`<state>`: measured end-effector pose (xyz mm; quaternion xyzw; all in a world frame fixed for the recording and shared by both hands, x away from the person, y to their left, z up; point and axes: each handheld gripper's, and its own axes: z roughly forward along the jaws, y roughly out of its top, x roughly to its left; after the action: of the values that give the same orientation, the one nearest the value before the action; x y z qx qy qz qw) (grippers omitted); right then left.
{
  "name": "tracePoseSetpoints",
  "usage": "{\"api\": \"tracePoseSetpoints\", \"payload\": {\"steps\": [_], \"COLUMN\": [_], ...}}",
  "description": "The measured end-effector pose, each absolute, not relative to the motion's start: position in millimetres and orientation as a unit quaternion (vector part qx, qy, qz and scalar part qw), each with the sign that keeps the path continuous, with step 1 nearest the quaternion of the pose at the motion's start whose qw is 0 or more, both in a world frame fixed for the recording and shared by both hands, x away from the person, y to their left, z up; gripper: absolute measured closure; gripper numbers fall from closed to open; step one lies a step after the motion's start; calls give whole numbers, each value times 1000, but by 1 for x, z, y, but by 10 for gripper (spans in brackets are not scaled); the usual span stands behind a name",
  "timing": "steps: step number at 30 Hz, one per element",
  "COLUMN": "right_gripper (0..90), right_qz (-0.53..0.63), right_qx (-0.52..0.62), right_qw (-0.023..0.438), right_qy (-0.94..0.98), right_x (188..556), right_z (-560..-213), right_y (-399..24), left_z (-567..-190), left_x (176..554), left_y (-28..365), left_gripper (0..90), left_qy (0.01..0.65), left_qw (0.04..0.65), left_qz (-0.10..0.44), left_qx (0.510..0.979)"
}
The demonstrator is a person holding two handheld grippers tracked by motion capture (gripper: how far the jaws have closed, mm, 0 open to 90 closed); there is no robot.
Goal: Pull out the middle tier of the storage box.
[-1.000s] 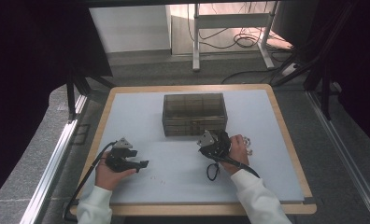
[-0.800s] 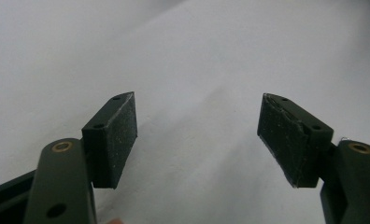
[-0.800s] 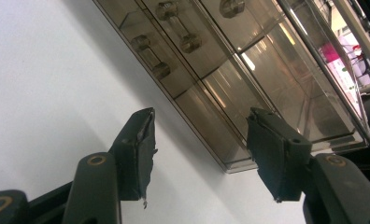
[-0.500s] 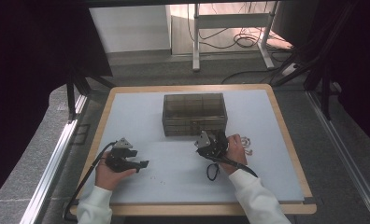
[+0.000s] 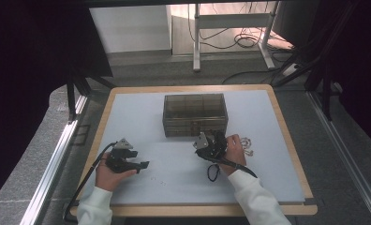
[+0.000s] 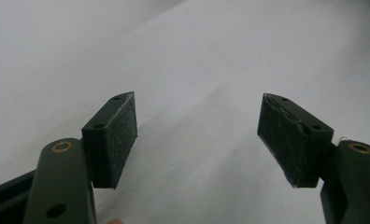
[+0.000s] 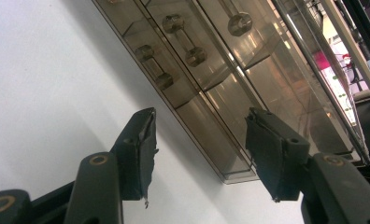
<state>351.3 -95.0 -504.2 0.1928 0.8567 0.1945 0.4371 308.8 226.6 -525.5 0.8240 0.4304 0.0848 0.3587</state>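
Note:
A smoked see-through drawer box stands in the middle of the white mat. My right gripper lies just in front of its lower right part, tilted on its side. In the right gripper view its jaws stand open with nothing between them, aimed at the box's bottom front edge; round-ended drawer handles show on the drawer fronts. My left gripper rests low on the mat at the front left, pointing right. Its jaws are open over bare mat.
A small pale chain-like piece lies on the mat just right of the right hand. Tiny bits lie on the mat near the left gripper's tips. The table's wooden rim borders the mat. Dark stands and cables surround the table.

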Motion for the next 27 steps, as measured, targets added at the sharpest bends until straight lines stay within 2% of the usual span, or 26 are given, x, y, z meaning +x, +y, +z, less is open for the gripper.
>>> {"api": "tracePoseSetpoints", "payload": {"steps": [27], "right_gripper": [471], "right_qz": [176], "right_qx": [162], "right_qw": [470], "right_qy": [850], "right_x": [350], "right_z": [-514], "right_y": [-80], "left_z": [-526], "left_x": [309], "left_y": [227], "left_gripper": [289], "left_qy": [430], "left_qw": [358], "left_qz": [84], "left_qx": [825]}}
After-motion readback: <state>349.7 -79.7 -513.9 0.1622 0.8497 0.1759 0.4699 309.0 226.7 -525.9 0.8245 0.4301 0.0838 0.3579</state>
